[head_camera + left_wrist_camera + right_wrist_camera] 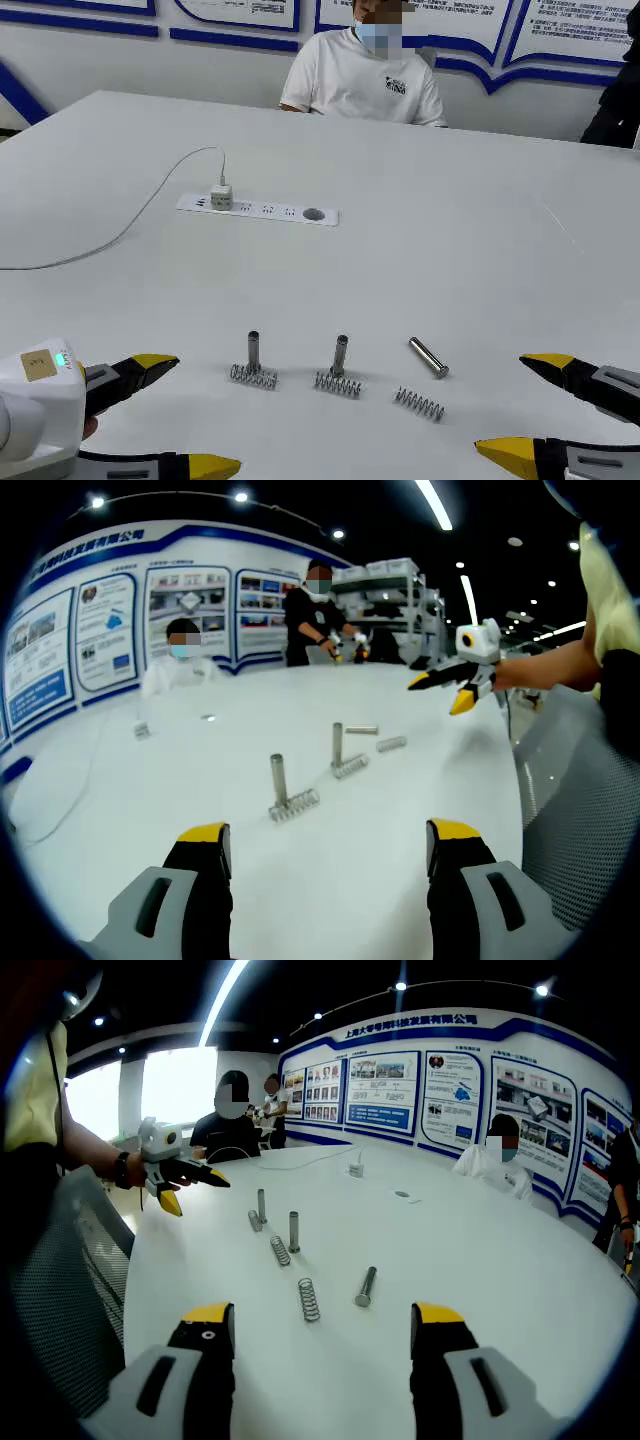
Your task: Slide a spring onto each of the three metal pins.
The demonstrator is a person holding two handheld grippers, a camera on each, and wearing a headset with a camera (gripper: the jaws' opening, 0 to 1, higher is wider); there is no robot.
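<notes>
Pins (253, 348) — two upright, one flat on a diagonal — springs (337, 384) lying crosswise

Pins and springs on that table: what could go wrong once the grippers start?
The left pin and middle pin stand upright without visible support, so a bump could topple them. The right pin lies flat and might roll when pinched. The right spring is thin and could pop from the jaws.

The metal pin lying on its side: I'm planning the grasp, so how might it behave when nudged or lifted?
The lying pin is a smooth round cylinder on a flat table, so a sideways nudge would probably roll it. Its shiny surface may slip between narrow jaws. It looks solid and stiff, unlike the spring beside it.
</notes>
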